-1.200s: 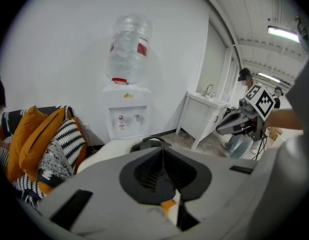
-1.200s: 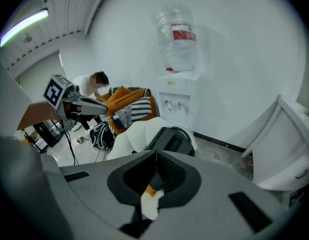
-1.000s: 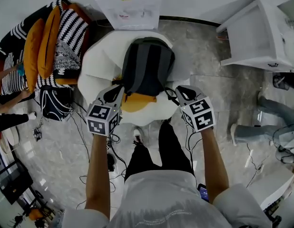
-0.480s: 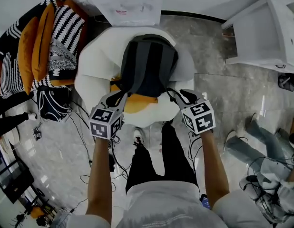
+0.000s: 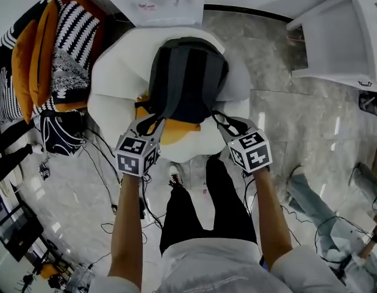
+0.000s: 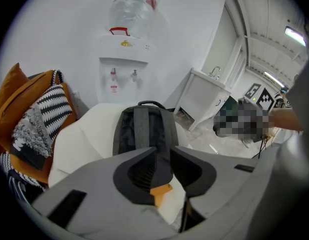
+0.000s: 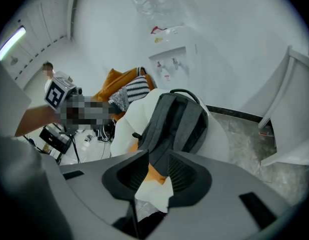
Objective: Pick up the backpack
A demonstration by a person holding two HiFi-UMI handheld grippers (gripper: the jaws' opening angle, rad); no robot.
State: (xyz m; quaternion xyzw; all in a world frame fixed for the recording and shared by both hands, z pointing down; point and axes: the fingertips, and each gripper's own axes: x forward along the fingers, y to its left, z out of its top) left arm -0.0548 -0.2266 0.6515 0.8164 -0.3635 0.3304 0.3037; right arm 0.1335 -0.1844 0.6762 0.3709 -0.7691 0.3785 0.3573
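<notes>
The 2 forearms are stretched toward the frame's middle. The left gripper (image 5: 150, 126) and right gripper (image 5: 229, 126) are tilted down at the lower edge of the backpack (image 5: 187, 78). Their jaws have just been opening, and nothing is pinched.

Left gripper (image 6: 163, 156) low over the grey backpack (image 6: 144, 129), jaws parted

The jaws have just been opening and stand apart. The backpack's dark lower end shows in the gap between them, with no pad pressing on it, and a scrap of orange cushion (image 6: 161, 191) sits just below. The backpack stands upright on a white soft seat (image 6: 79, 139), its top handle at the far end. Behind it, against the far wall, is a white water dispenser (image 6: 123, 69) with a clear bottle (image 6: 135, 4) on top. Orange and black-and-white striped cushions (image 6: 34, 116) are piled at the left – a white cabinet (image 6: 207, 96) stands far right.
</notes>
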